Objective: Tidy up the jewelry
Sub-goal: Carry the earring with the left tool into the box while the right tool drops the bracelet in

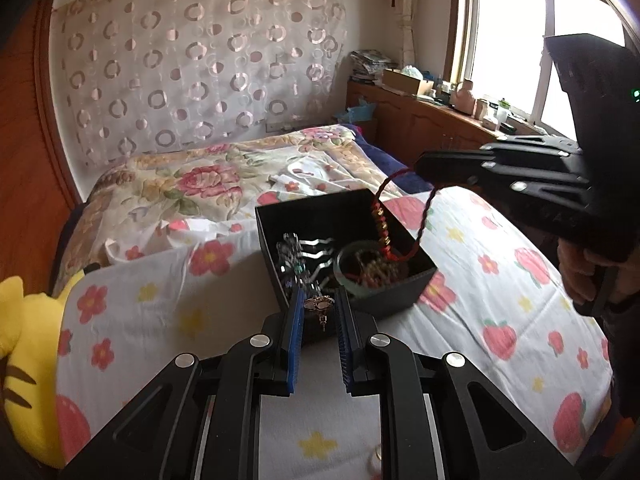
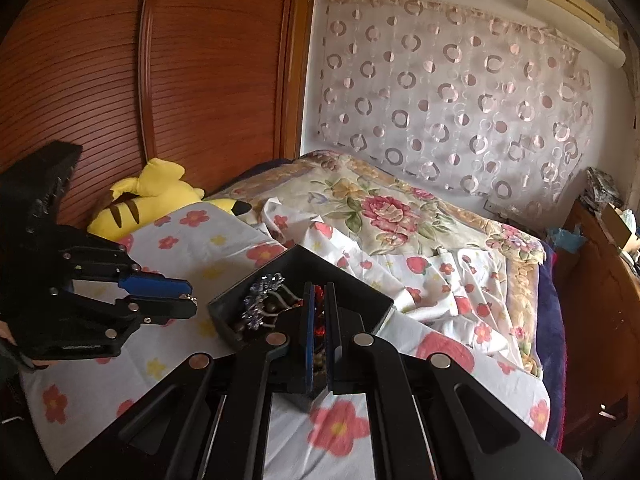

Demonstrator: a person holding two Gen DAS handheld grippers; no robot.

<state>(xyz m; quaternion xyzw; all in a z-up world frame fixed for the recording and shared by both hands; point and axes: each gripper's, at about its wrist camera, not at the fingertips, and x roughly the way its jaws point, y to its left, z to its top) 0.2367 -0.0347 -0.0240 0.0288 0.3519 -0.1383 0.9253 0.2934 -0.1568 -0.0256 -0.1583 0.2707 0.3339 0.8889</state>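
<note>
A black open box (image 1: 400, 300) sits on the flowered sheet and also shows in the right wrist view (image 2: 376, 300). Inside lie a green bangle (image 1: 345, 276), silver hair clips (image 1: 316, 250) and a sparkly piece (image 2: 262, 294). My left gripper (image 1: 319, 303) is shut on a small gold earring (image 1: 319, 303) just in front of the box's near wall; it also shows in the right wrist view (image 2: 191, 302). My right gripper (image 2: 319, 294) is shut on a red cord bracelet (image 1: 384, 220) with gold beads. The bracelet hangs down into the box.
A yellow plush toy (image 2: 148, 196) lies at the bed's left edge by the wooden wardrobe (image 2: 140, 80). A rumpled floral quilt (image 1: 208, 184) lies behind the box. A wooden cabinet (image 1: 420, 120) with clutter stands under the window. A small pale item (image 1: 376, 460) lies on the sheet near me.
</note>
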